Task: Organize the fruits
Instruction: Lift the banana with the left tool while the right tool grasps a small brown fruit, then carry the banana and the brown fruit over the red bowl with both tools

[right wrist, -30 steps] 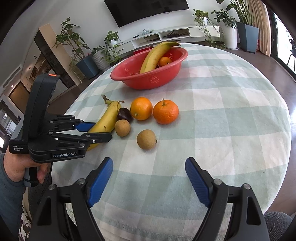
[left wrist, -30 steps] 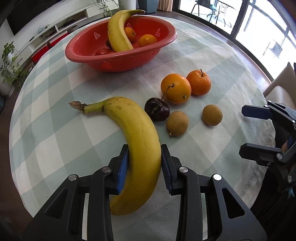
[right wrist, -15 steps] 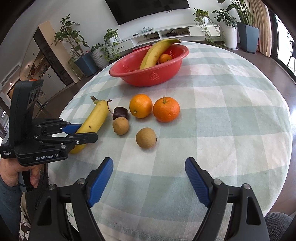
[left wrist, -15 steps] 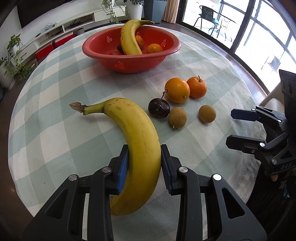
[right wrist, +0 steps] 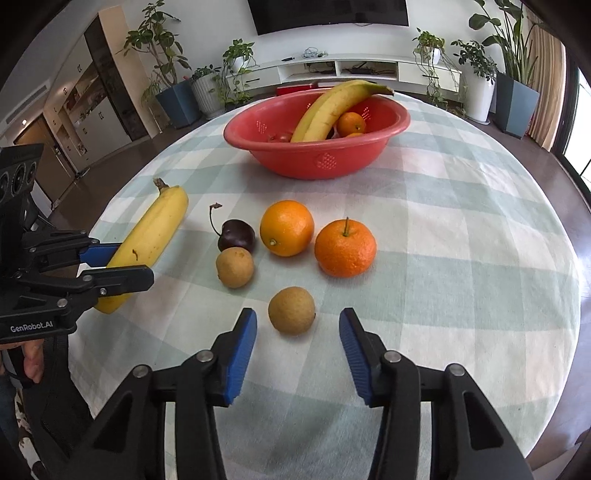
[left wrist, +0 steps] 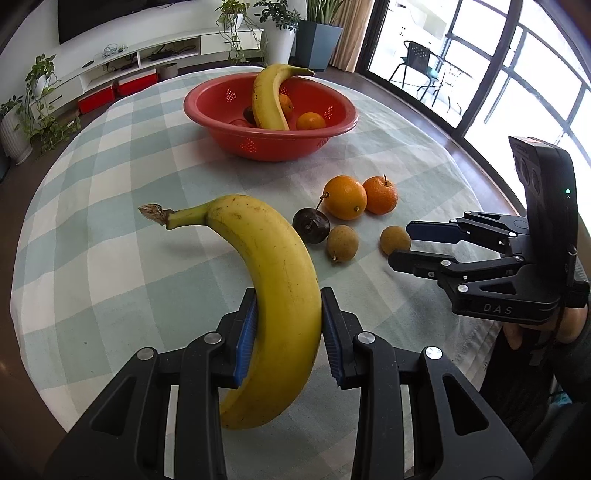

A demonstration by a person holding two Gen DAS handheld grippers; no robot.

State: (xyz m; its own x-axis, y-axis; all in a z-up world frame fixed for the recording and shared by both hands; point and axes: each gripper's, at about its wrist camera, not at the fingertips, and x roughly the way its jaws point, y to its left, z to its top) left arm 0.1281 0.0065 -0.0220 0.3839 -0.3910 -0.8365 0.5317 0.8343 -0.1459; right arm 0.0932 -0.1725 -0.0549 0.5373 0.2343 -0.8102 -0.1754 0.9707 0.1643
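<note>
Since a second ago we have brought our right gripper (right wrist: 297, 343) toward the near longan (right wrist: 291, 310), jaws closing, not yet touching. Our left gripper (left wrist: 288, 339) clamps the banana (left wrist: 275, 280) between its pads. Off-centre, that round fruit could roll away.

A checked tablecloth (right wrist: 461, 229) in pale green and white covers the round table. At the top of the right wrist view a dark TV (right wrist: 328, 14) hangs above a long white shelf (right wrist: 369, 68). Potted plants (right wrist: 236, 74) stand along the wall. In the upper right of the left wrist view, a chair (left wrist: 424, 62) stands behind big windows (left wrist: 517, 74).
</note>
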